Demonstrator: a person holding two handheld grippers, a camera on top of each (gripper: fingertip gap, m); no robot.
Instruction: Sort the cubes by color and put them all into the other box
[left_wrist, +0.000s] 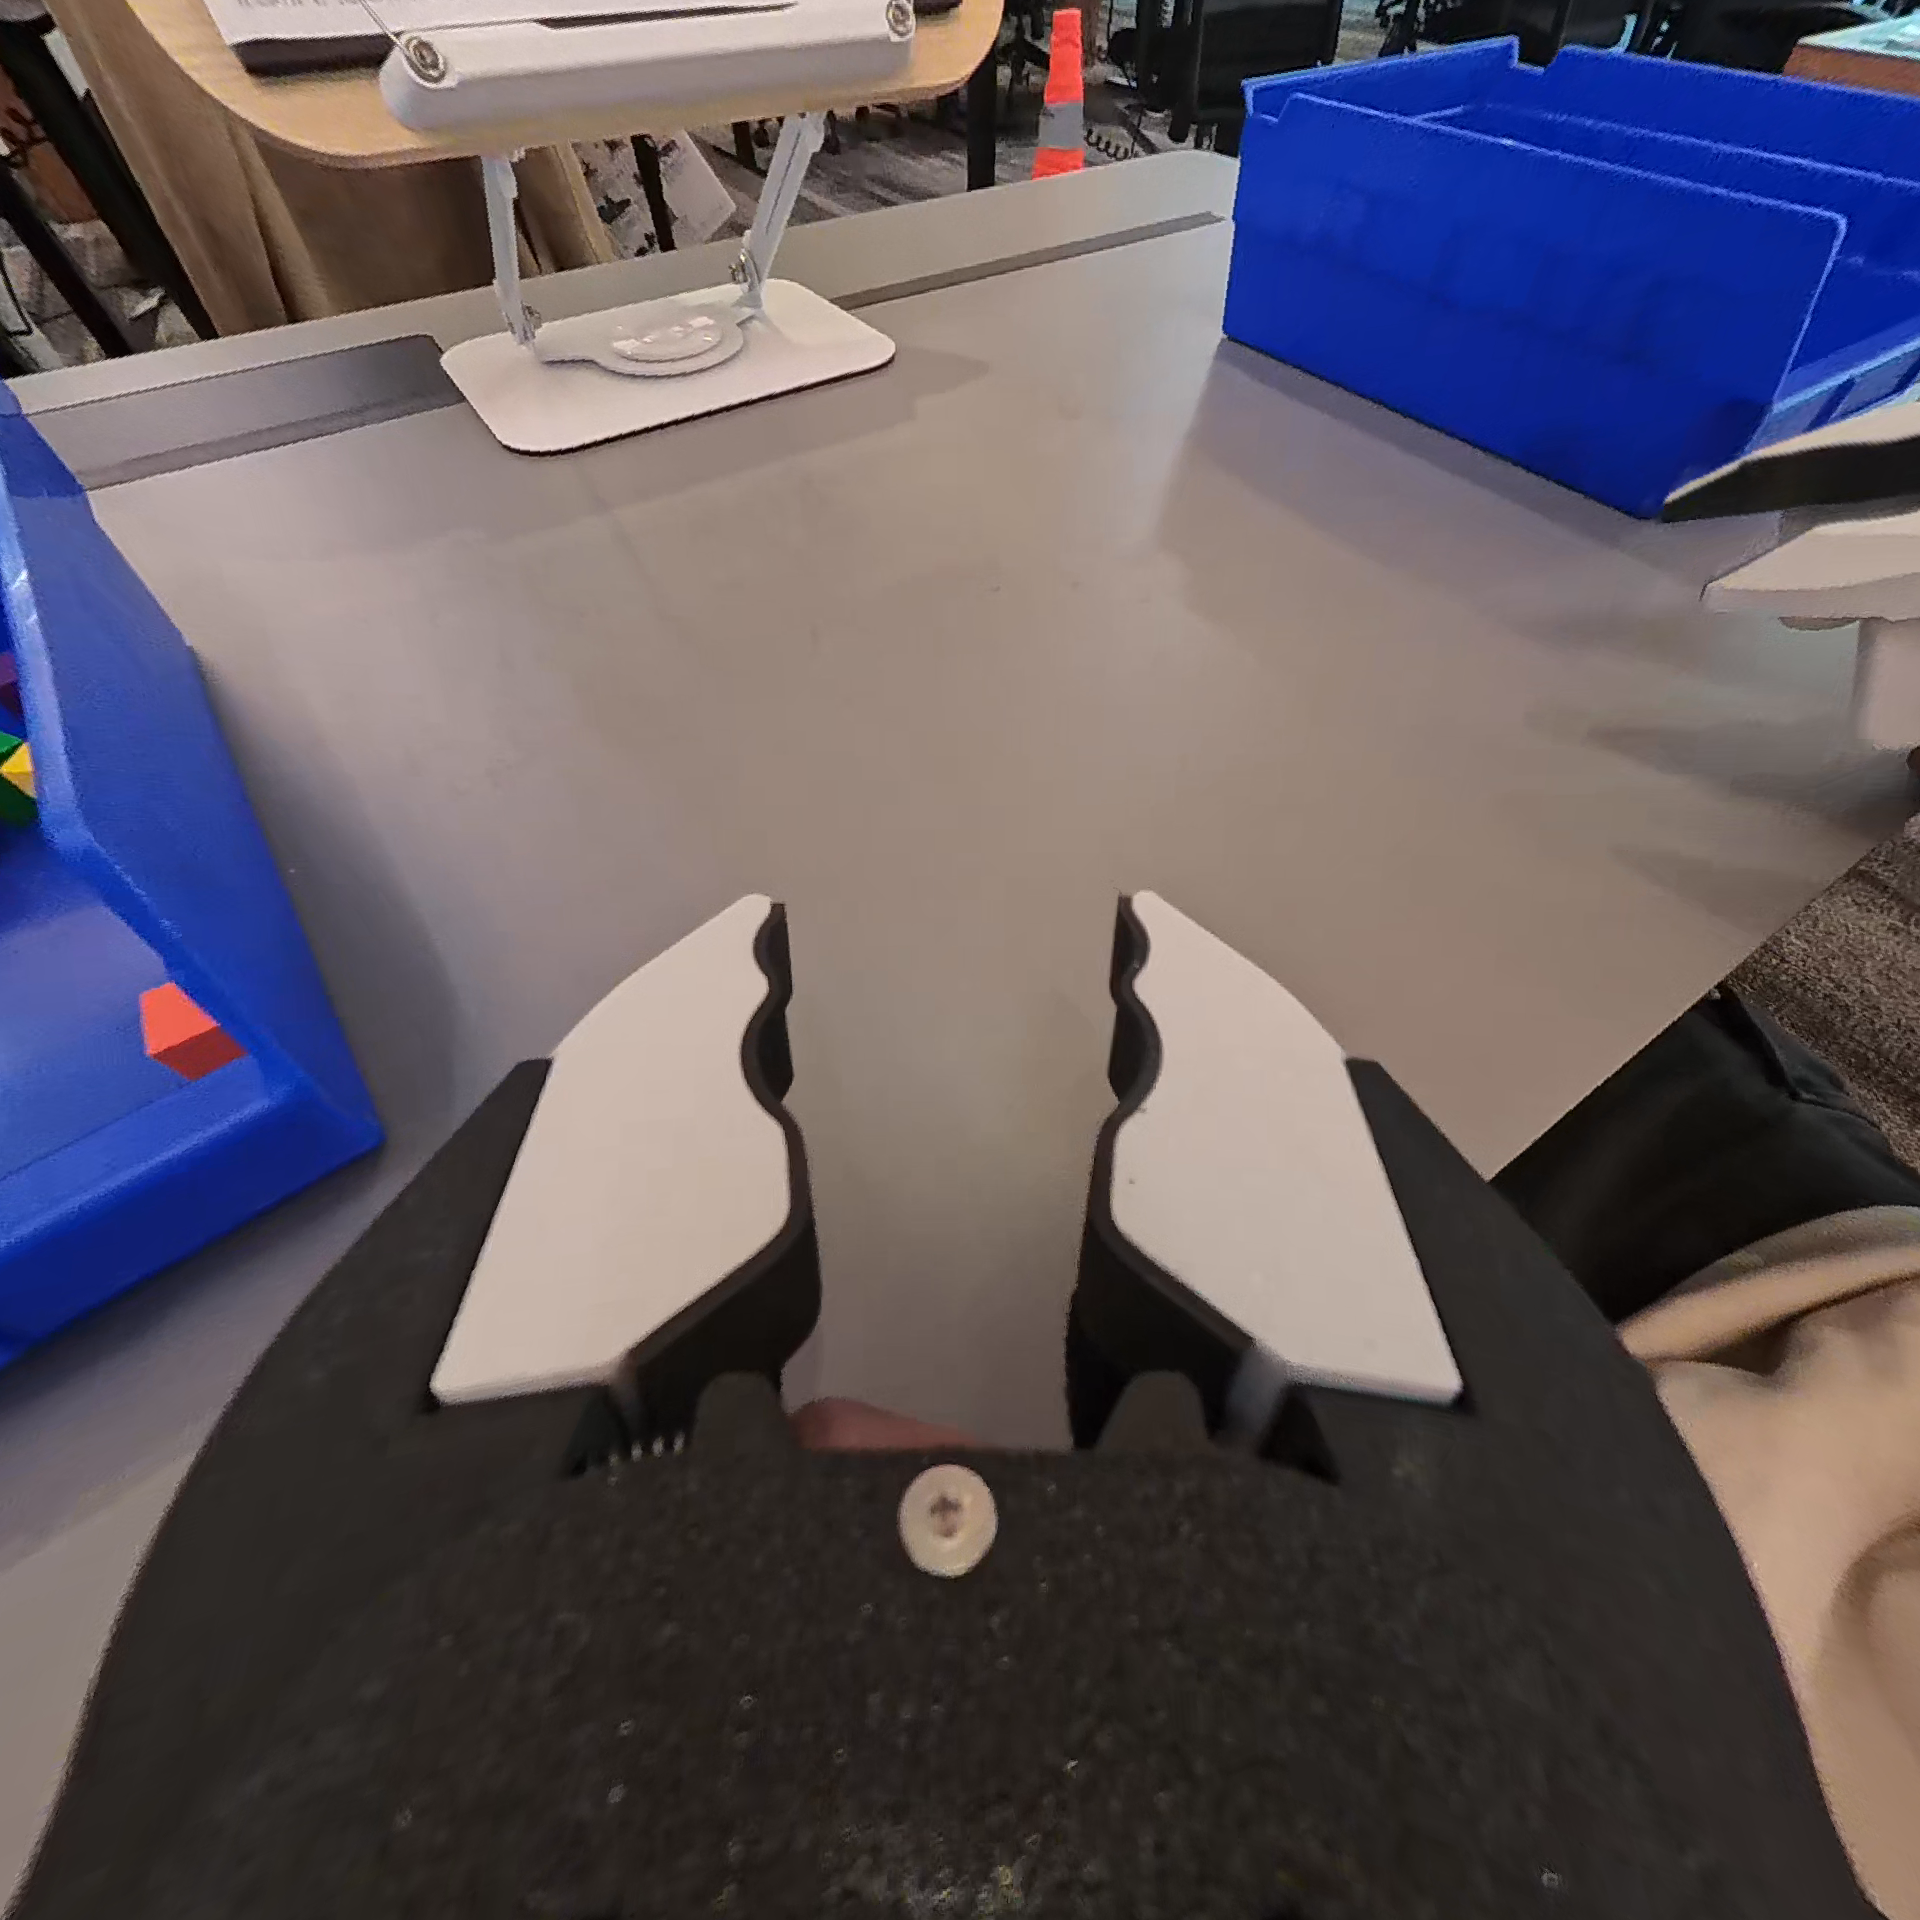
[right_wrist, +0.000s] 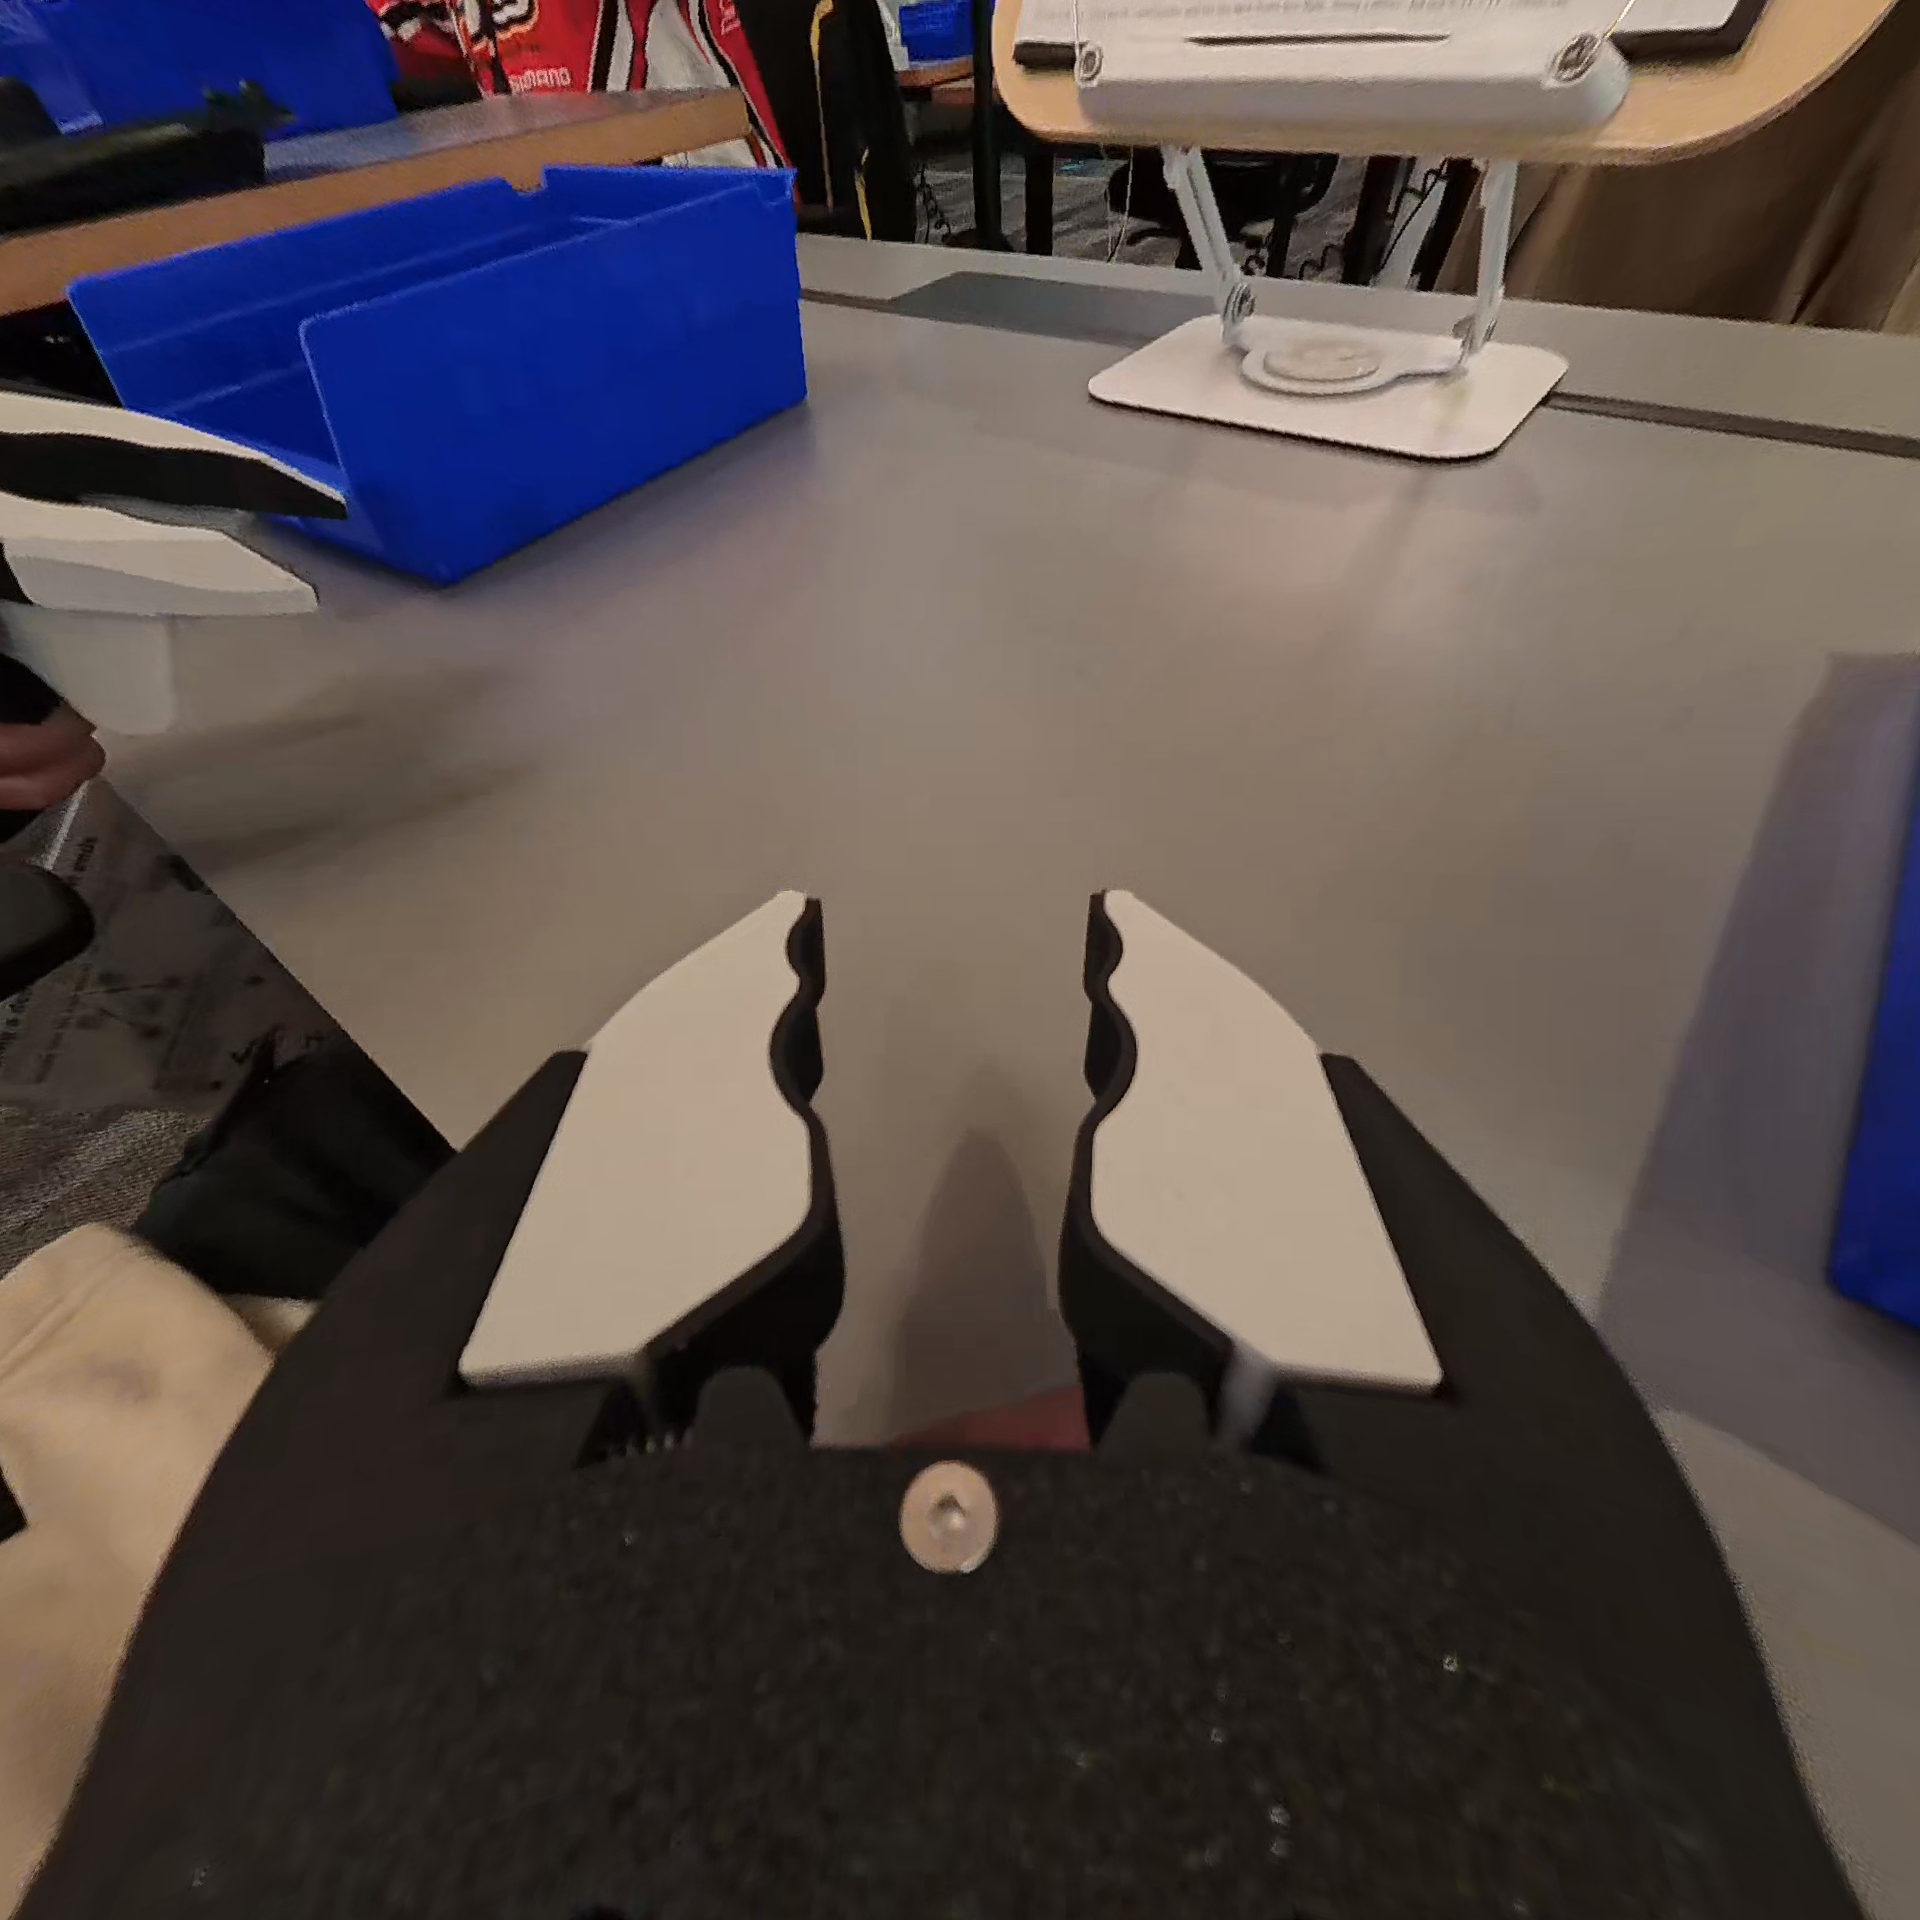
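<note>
Bare grey table (left_wrist: 935, 644) between bins

Both cameras sit just behind their own jaws, looking forward and down across the grey bench (left_wrist: 935, 644) toward the white stand (left_wrist: 665, 353) at its far edge. The left wrist view has the stand ahead and left of centre; the right wrist view has the stand (right_wrist: 1330, 395) ahead and to the right. They share the stand and the bare bench before it, and each catches the other's fingers at its edge.
</note>
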